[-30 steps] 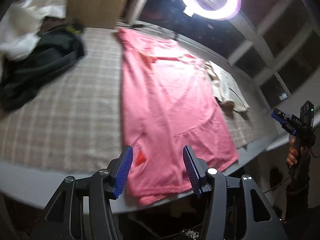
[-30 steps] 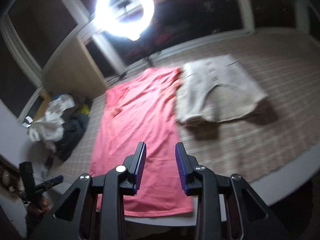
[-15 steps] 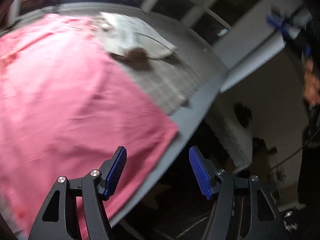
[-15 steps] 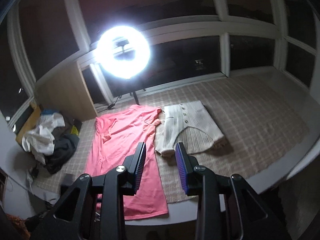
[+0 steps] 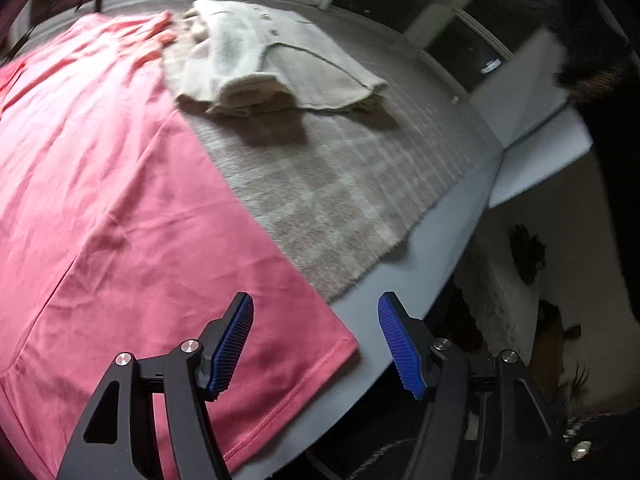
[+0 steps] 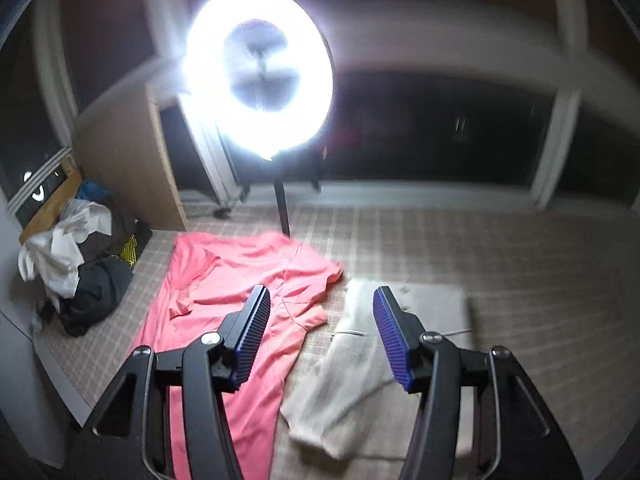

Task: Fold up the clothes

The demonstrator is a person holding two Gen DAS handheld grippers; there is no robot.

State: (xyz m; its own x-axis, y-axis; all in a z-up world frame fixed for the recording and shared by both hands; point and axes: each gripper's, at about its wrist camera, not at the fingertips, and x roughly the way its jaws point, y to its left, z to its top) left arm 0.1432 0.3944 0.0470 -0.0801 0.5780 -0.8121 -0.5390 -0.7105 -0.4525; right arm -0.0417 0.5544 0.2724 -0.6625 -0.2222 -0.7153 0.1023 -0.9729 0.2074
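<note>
1. A pink garment (image 5: 120,200) lies spread flat on a checked beige cover (image 5: 340,200) over a grey table (image 5: 400,300). In the left wrist view it fills the frame from 8 to 11 o'clock, and its hemmed corner reaches the table edge near 6 o'clock.

2. The left gripper (image 5: 316,340) hovers just above that corner, jaws spread wide and holding nothing.

3. The right gripper (image 6: 320,336) hangs higher over the far end of the table, jaws likewise released and empty. In its view the pink garment's collar end sits at 8 o'clock.

4. A cream knitted garment (image 5: 260,60), already folded, lies just beside the pink one, touching it near the sleeve (at 12 o'clock in the left view).

5. A heap of unfolded clothes (image 6: 76,264) waits at 9 o'clock in the right view, and a ring light (image 6: 260,76) glares at 12 o'clock.

6. Risks, as I judge them: the left pads could pinch the cover along with the hem, dragging it; a fold swung rightward could catch the cream garment and undo it; the corner at the edge could slip off.
</note>
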